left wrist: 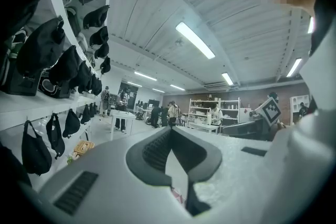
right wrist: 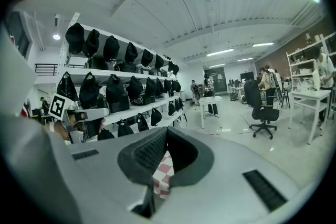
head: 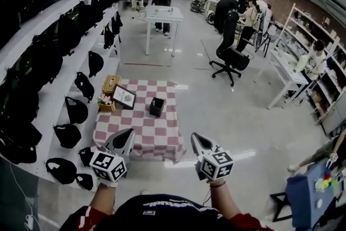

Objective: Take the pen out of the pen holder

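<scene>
Left gripper (head: 128,133) and right gripper (head: 195,138) hover short of the checkered worktop (head: 147,137), fingers closed together on nothing, with the black pen holder (head: 157,106) mid-cloth unreached, its pen too small to make out.

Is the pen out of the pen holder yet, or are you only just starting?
Nothing looks done yet. The black pen holder stands on the checked table, apart from both grippers; any pen in it is too small to make out. In hand: the left gripper and right gripper hover near the table's front edge, jaws together, holding nothing. Left: reach the holder, grip the pen, lift it out.
</scene>
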A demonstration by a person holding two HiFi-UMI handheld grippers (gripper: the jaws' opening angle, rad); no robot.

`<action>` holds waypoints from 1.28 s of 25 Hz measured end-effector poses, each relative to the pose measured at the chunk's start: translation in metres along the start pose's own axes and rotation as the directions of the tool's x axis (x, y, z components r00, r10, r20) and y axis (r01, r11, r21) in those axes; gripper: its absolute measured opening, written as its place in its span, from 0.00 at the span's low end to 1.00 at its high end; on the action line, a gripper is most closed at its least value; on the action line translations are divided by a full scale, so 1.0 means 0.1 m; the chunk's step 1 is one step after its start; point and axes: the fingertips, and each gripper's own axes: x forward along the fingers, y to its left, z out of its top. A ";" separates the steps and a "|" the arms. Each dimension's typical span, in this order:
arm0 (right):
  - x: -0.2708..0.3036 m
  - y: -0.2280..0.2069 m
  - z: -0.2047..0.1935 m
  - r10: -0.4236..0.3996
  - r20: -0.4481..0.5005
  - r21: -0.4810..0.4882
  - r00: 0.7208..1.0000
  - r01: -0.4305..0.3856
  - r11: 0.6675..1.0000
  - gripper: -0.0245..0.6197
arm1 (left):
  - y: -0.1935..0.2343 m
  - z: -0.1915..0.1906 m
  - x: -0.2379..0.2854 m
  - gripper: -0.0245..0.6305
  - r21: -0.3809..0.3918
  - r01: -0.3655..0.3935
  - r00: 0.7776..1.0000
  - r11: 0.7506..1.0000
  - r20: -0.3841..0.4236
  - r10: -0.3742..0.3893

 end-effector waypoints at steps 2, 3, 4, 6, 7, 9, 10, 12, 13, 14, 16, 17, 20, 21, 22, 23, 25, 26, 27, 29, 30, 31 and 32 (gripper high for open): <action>0.10 0.01 0.02 0.002 -0.005 -0.006 1.000 -0.002 1.000 0.04 | 0.07 0.00 0.03 0.05 -0.006 0.002 1.000 1.000 -0.001 -0.002; 0.15 0.02 0.02 0.003 -0.007 -0.009 1.000 -0.003 1.000 0.04 | 0.12 0.00 0.04 0.05 -0.009 0.002 1.000 1.000 -0.002 -0.002; 0.21 0.03 0.03 0.004 -0.010 -0.010 1.000 -0.004 1.000 0.04 | 0.17 -0.01 0.04 0.05 -0.012 0.001 1.000 1.000 -0.004 -0.001; 0.31 0.06 0.04 0.005 -0.016 -0.013 1.000 -0.005 1.000 0.04 | 0.25 -0.02 0.06 0.05 -0.017 0.002 1.000 1.000 -0.002 -0.002; 0.37 0.08 0.05 0.007 -0.018 -0.016 1.000 -0.007 1.000 0.04 | 0.29 -0.02 0.07 0.05 -0.019 0.003 1.000 1.000 0.001 -0.003; 0.47 0.14 0.08 0.014 -0.019 -0.024 1.000 -0.014 1.000 0.04 | 0.37 -0.01 0.08 0.05 -0.024 0.005 1.000 1.000 0.007 -0.005; 0.52 0.17 0.09 0.019 -0.018 -0.028 1.000 -0.020 0.999 0.04 | 0.40 -0.01 0.09 0.04 -0.025 0.006 1.000 1.000 0.009 -0.006; 0.60 0.24 0.12 0.028 -0.014 -0.037 1.000 -0.029 0.999 0.04 | 0.47 -0.02 0.09 0.04 -0.027 0.008 1.000 1.000 0.012 -0.008; 0.63 0.27 0.12 0.031 -0.011 -0.042 0.999 -0.031 0.999 0.04 | 0.50 -0.02 0.09 0.05 -0.028 0.010 1.000 1.000 0.013 -0.009; 0.66 0.30 0.13 0.032 -0.008 -0.045 0.999 -0.033 0.998 0.04 | 0.53 -0.02 0.09 0.05 -0.028 0.012 1.000 1.000 0.014 -0.011; 0.69 0.34 0.11 0.032 -0.011 -0.048 0.999 -0.033 0.998 0.04 | 0.58 -0.02 0.10 0.05 -0.029 0.016 1.000 0.999 0.012 -0.015; 0.71 0.35 0.09 0.031 -0.017 -0.048 0.999 -0.031 0.998 0.04 | 0.60 -0.03 0.10 0.05 -0.033 0.017 1.000 0.999 0.012 -0.017; 0.74 0.37 0.04 0.026 -0.037 -0.053 0.999 -0.027 0.998 0.04 | 0.67 -0.07 0.10 0.05 -0.052 0.021 1.000 0.998 0.022 -0.020; 0.76 0.37 0.03 0.023 -0.041 -0.056 0.999 -0.025 0.998 0.04 | 0.69 -0.07 0.10 0.05 -0.056 0.023 0.999 0.998 0.025 -0.021; 0.77 0.37 0.03 0.019 -0.045 -0.059 0.999 -0.022 0.998 0.04 | 0.70 -0.08 0.11 0.04 -0.060 0.024 0.999 0.998 0.028 -0.022; 0.78 0.35 0.03 0.016 -0.050 -0.064 0.999 -0.019 0.998 0.04 | 0.70 -0.09 0.11 0.04 -0.065 0.024 0.999 0.998 0.030 -0.023; 0.79 0.34 0.02 0.014 -0.065 -0.073 0.998 -0.018 0.997 0.04 | 0.71 -0.14 0.10 0.05 -0.082 0.023 0.999 0.996 0.029 -0.021; 0.81 0.35 0.01 0.015 -0.071 -0.075 0.997 -0.020 0.997 0.04 | 0.72 -0.17 0.09 0.04 -0.088 0.020 1.000 0.996 0.026 -0.018; 0.83 0.36 -0.01 0.018 -0.076 -0.075 0.997 -0.024 0.997 0.04 | 0.74 -0.19 0.08 0.04 -0.093 0.016 1.000 0.996 0.022 -0.014; 0.90 0.36 -0.04 0.027 -0.085 -0.074 0.996 -0.033 0.997 0.04 | 0.80 -0.25 0.07 0.04 -0.101 0.003 1.000 0.995 0.017 -0.001; 0.94 0.37 -0.06 0.033 -0.089 -0.074 0.995 -0.040 0.996 0.04 | 0.84 -0.27 0.07 0.04 -0.106 -0.006 1.000 0.994 0.016 0.008; 0.99 0.37 -0.07 0.040 -0.093 -0.076 0.995 -0.047 0.996 0.04 | 0.88 -0.28 0.07 0.05 -0.110 -0.014 1.000 0.994 0.017 0.016; 1.05 0.37 -0.07 0.047 -0.094 -0.078 0.994 -0.055 0.995 0.04 | 0.92 -0.28 0.07 0.05 -0.111 -0.022 1.000 0.994 0.019 0.025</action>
